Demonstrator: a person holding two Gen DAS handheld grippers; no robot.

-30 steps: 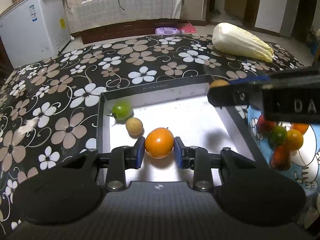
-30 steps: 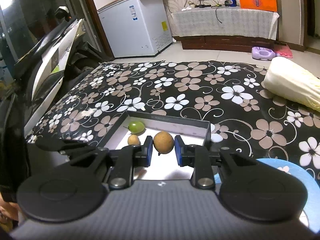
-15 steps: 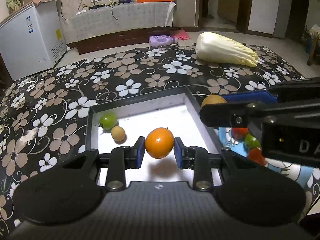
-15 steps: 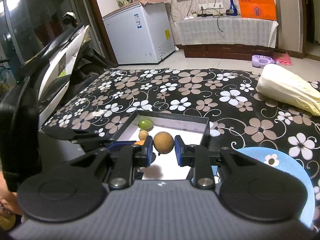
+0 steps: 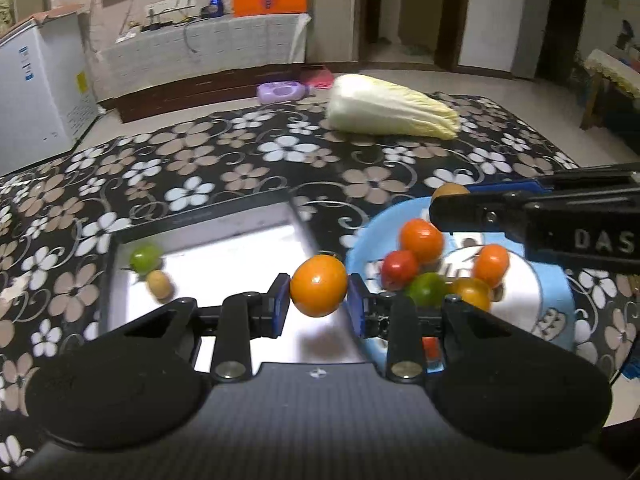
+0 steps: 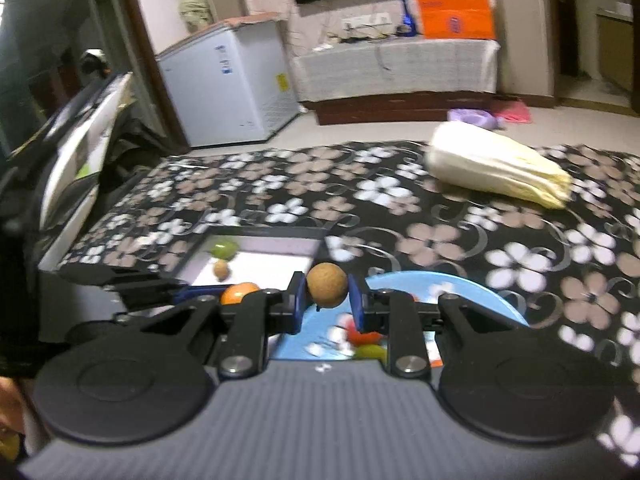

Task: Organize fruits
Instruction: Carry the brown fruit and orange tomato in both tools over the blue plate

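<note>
The left gripper [image 5: 319,307] clasps a round orange tomato [image 5: 319,285] between its blue-padded fingers [image 5: 280,307], holding it in the air above the right edge of the shallow black-rimmed tray with a white floor [image 5: 208,227], just beside the light blue round plate [image 5: 554,292]. The right gripper [image 6: 327,307] is clenched on a small round brown fruit with a matte skin [image 6: 327,284], held above the near-left rim of that plate. In the left wrist view this gripper reaches in from the right over the plate, the brown fruit showing at its tip. On the plate lies a loose cluster of small tomatoes [image 5: 422,236], red, orange, yellow and green, touching one another. In the tray's far-left corner a small green tomato [image 5: 145,258] sits just beside a small tan round fruit [image 5: 159,284]. Tray and plate rest side by side on a black tablecloth printed with white and brown flowers [image 5: 240,152]. A pale napa cabbage [image 5: 390,113] lies on its side well apart at the cloth's far end.
</note>
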